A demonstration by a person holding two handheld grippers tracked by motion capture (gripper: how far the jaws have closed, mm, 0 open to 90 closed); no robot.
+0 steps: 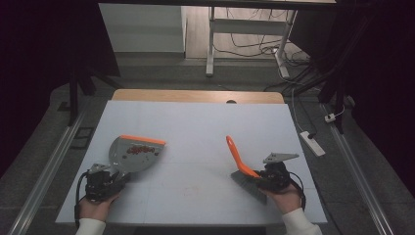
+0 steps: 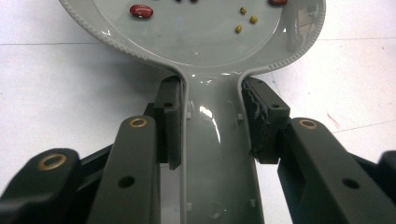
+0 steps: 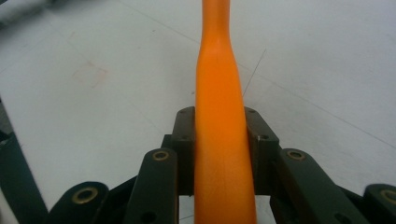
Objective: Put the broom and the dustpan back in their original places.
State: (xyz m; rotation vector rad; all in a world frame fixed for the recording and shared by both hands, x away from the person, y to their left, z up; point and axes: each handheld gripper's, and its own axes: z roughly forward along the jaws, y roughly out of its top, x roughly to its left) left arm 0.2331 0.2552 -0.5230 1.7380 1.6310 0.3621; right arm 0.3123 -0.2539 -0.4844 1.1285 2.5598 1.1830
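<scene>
Your left gripper (image 1: 113, 182), lower left of the high view, has its fingers (image 2: 169, 122) pinching the grey handle of the dustpan (image 1: 132, 152); in the left gripper view both pads press the handle's sides. The dustpan lies left of centre on the white tabletop (image 1: 195, 122), its orange lip (image 1: 143, 139) toward the far side. Inside it: a scatter of red beans (image 1: 138, 150), and in the left gripper view a few small yellow-green beans (image 2: 246, 20) too.

Your right gripper (image 1: 262, 178), lower right of the high view, has its fingers (image 3: 183, 140) clamped on the orange handle of the brush (image 1: 240, 161). The handle slants up and toward the frame's upper left; the grey bristles (image 1: 248, 185) sit low at the tabletop, just beside the gripper. A grey three-cornered plate (image 1: 280, 157) rides on top of that gripper.

Brush and dustpan are well apart, with bare tabletop between them. The right gripper view shows a faint pale stain (image 3: 91, 73) on the surface, upper left of the frame.

Around: a wooden edge (image 1: 195, 96) along the tabletop's far side, a white desk frame (image 1: 244, 29) with loose cables on the floor behind, and a white power strip (image 1: 313, 143) on the floor at right. Dark curtains flank both sides.

No writing or brand is legible.
</scene>
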